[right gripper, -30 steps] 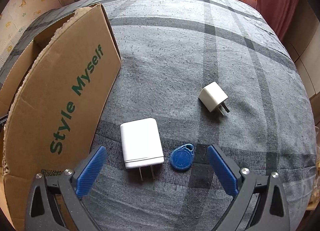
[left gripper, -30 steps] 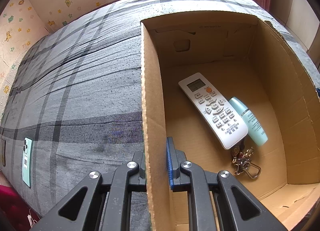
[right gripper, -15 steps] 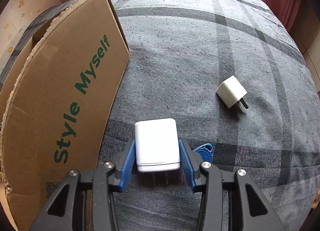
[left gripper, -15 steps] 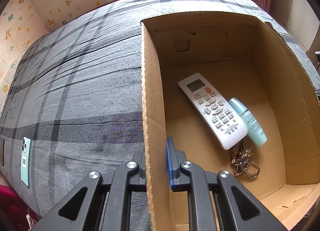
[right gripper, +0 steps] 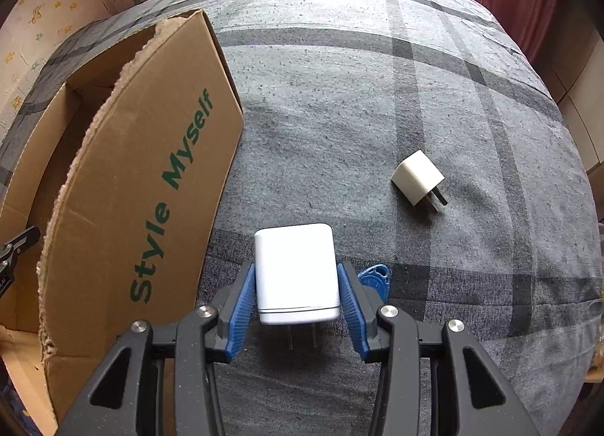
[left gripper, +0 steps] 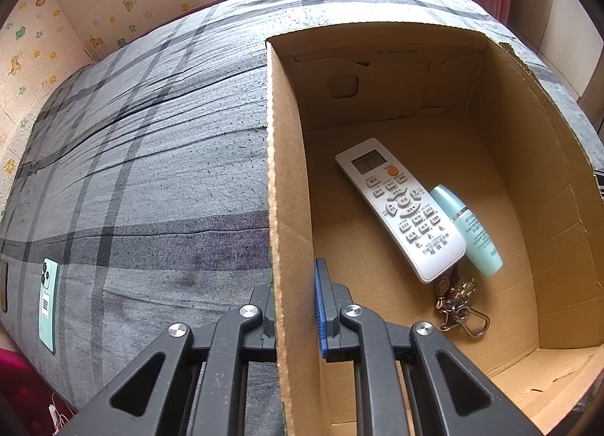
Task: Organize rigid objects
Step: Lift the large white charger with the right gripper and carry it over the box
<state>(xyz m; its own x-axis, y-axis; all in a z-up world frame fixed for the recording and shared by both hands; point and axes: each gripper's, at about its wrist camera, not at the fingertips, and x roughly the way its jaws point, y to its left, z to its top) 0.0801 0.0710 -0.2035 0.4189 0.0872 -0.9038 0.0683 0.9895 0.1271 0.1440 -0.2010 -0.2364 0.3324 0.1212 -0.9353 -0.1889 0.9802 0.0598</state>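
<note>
Covering the bed (right gripper: 377,126), grey plaid cloth; left jaws pinch the box (left gripper: 279,179) wall, right jaws clamp the charger (right gripper: 296,273).

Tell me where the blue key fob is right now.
In the right wrist view, the blue key fob lies on the grey plaid bedcover, mostly hidden behind the right gripper's right finger, beside the large white charger it grips.

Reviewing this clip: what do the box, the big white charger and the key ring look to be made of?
Box: brown corrugated cardboard, matte, with a ragged torn rim showing fluting.
Big white charger: apparently smooth, slightly glossy hard plastic, with thin metal prongs.
Key ring: likely metal, judging by shiny brass-and-silver clasps; its small charms are too small to tell.
</note>
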